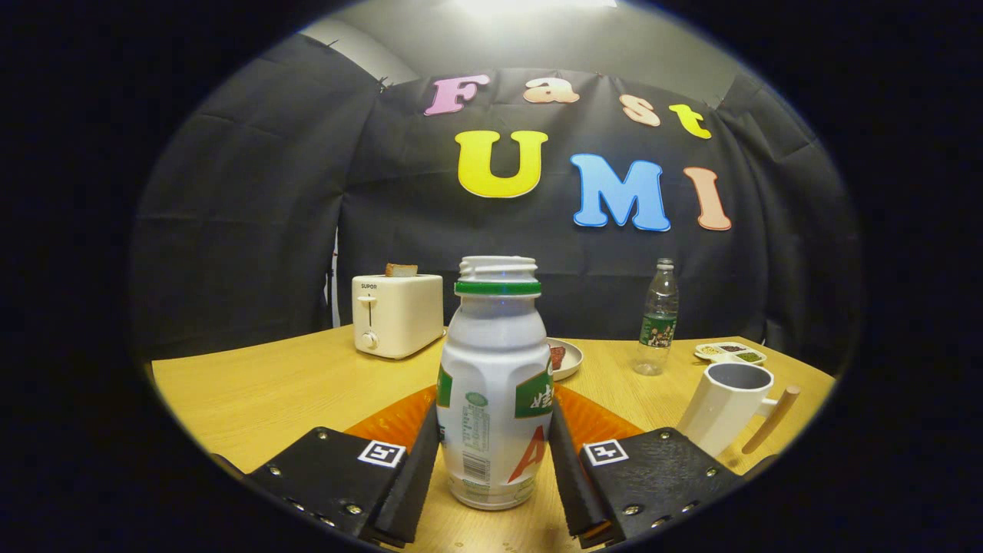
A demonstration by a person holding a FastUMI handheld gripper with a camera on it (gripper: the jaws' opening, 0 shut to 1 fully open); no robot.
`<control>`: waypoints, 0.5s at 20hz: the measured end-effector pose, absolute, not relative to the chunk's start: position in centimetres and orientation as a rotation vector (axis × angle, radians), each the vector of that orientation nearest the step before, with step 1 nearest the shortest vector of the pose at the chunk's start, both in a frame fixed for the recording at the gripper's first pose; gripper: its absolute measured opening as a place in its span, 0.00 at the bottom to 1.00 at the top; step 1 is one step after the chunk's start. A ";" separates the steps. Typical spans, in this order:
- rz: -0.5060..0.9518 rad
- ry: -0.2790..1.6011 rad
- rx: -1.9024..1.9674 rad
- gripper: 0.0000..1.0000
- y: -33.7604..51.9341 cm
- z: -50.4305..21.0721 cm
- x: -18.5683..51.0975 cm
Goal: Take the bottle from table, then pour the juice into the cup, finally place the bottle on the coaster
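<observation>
A white juice bottle [491, 384] with a green neck ring, green labels and no cap stands upright between my fingers. My gripper [492, 421] is shut on the bottle, with both black pads pressing its lower sides. An orange coaster [393, 418] lies on the table right behind the bottle, showing on both sides of it. A white cup [726, 403] with a wooden handle stands just beyond my right finger [572, 468], and its mouth is open and upright.
Beyond the coaster sit a plate [570, 361] with a piece of food, a white toaster [395, 315] with bread in it on the left, and a clear water bottle [658, 319] on the right. A small divided dish [729, 352] lies behind the cup.
</observation>
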State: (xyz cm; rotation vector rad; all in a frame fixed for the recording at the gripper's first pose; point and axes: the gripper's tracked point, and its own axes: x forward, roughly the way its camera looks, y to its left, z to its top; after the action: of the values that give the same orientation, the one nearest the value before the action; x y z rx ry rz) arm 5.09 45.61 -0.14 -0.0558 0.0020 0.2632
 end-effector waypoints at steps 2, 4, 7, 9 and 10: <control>0.255 0.004 -0.022 0.70 45.5 0.4 5.0; 0.242 0.001 0.006 0.70 45.2 1.4 4.7; 0.209 -0.003 0.036 0.70 44.8 3.4 4.5; 0.200 -0.008 0.061 0.70 44.8 5.0 4.3; 0.195 -0.011 0.076 0.69 44.7 5.7 4.2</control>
State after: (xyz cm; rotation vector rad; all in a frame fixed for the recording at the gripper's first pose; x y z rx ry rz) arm 4.18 44.66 5.68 0.0762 -0.0114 0.1952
